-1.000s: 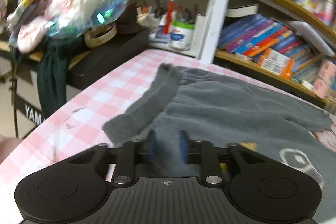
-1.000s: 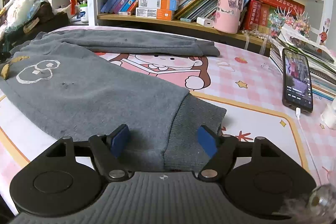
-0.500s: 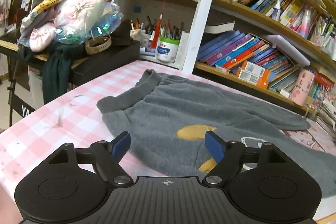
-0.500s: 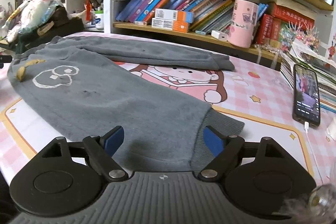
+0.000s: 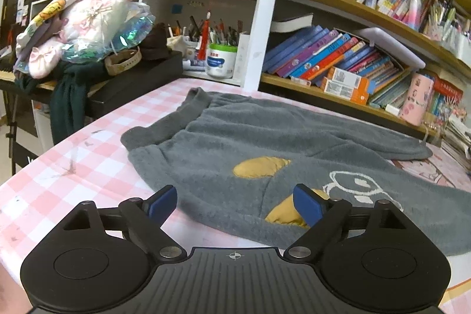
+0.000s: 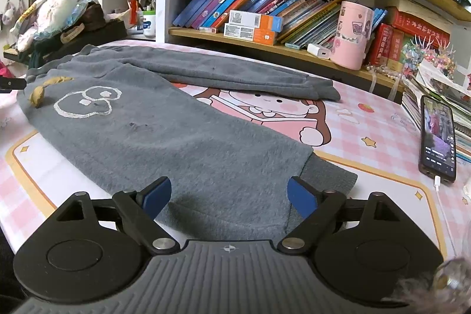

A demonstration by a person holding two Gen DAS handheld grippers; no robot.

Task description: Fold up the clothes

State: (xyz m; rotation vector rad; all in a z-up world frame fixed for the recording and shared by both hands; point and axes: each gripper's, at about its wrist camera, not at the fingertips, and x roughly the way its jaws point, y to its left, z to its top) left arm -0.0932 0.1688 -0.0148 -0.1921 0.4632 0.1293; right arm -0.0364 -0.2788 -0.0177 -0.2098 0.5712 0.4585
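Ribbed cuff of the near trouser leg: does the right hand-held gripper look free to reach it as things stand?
Probably yes. The right hand-held gripper is open, and the ribbed cuff lies flat on the table mat just ahead of its right finger, with nothing on top. The phone lies well off to the side.

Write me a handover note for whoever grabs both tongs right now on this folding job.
Left tongs: open, empty, above the waistband end of the grey fleece trousers, near the yellow patches.
Right tongs: open, empty, over the ribbed cuff of the near leg.
Trousers lie flat on the pink checked cartoon table mat, legs spread apart, far leg toward the bookshelf. A black smartphone on a charging cable lies at the right; keep clear of it.
Done: garment laid out, no fold visible.
Left: probably bring one leg over the other, then fold cuffs up toward the waistband.
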